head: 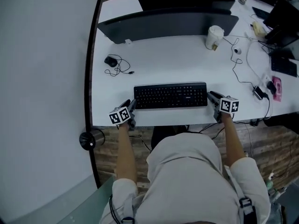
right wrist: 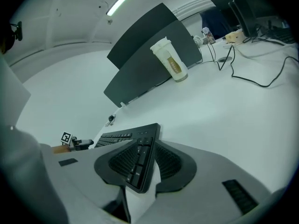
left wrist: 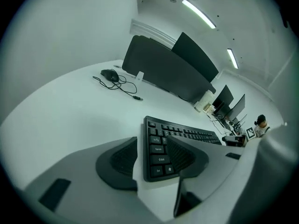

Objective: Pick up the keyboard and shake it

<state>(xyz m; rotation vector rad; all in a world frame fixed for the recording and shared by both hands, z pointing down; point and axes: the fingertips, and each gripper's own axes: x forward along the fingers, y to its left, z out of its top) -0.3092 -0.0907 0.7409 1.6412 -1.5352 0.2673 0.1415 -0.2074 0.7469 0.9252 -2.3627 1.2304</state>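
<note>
Fingers (left wrist: 122, 161) of the left gripper (head: 129, 104): spread, left end of the keyboard (head: 170, 95) between them, neither pad seen pressing on it. Fingers (right wrist: 172, 163) of the right gripper (head: 214, 97): spread likewise about the right end. Keyboard lies flat on the tabletop (head: 177, 59), near its front edge, roughly midway along.

Black keyboard (head: 170, 96), white desk (head: 163, 59), cream cup (head: 214, 37)

top (head: 187, 171): pale, short-sleeved | left gripper (head: 131, 104), right gripper (head: 212, 97): black-white marker cubes | jaws: grey, dark ribbed pads (left wrist: 122, 160)
</note>
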